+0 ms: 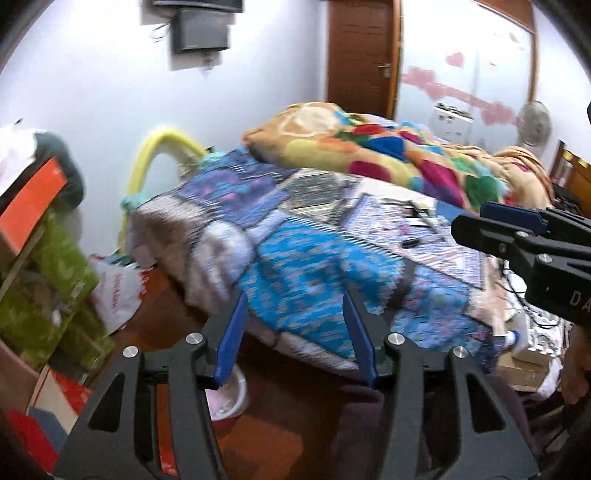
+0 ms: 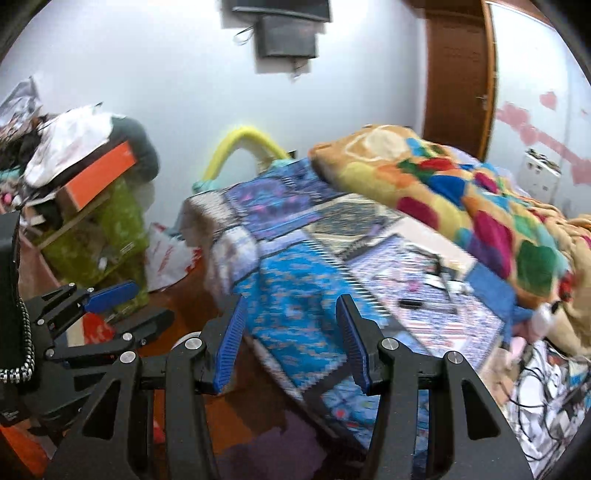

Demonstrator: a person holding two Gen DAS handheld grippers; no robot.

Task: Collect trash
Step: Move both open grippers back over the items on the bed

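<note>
A bed fills the middle of the room. A blanket lies heaped on its far right part. A small flat thing lies on the bed cover, near the blanket. Left of the bed stands a pile of boxes, and a plastic bag sits on the floor between the pile and the bed. Behind the bed is a wall with a box hung high up. A door stands to the right of it. Cables lie at the bed's right side.
</note>
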